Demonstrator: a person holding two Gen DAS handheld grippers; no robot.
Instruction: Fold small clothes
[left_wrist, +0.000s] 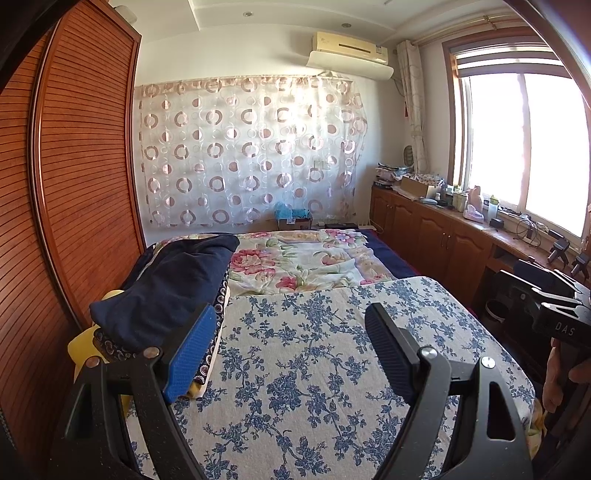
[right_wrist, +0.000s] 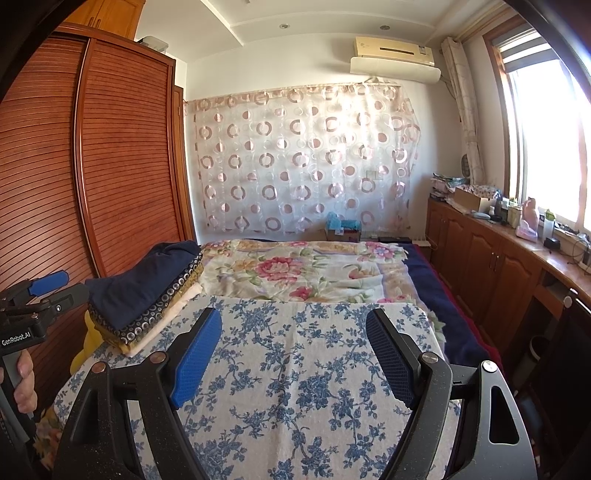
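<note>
A stack of folded clothes (left_wrist: 166, 288) with a navy piece on top lies at the left, beside a white cloth with blue flowers (left_wrist: 314, 350) spread flat in front of me. My left gripper (left_wrist: 290, 314) hovers over that cloth, open, with nothing between its blue pads; its left finger is close to the stack. In the right wrist view the same stack (right_wrist: 144, 280) sits at the left of the blue-flowered cloth (right_wrist: 295, 369). My right gripper (right_wrist: 293, 315) is open and empty above it. No loose garment shows on the cloth.
Behind the cloth lies a bed with a pink-flowered sheet (left_wrist: 303, 258). A slatted wooden wardrobe (left_wrist: 85, 166) runs along the left. Wooden cabinets (right_wrist: 491, 266) with clutter stand under the window at the right. A hand (right_wrist: 26, 380) holds the left tool's handle.
</note>
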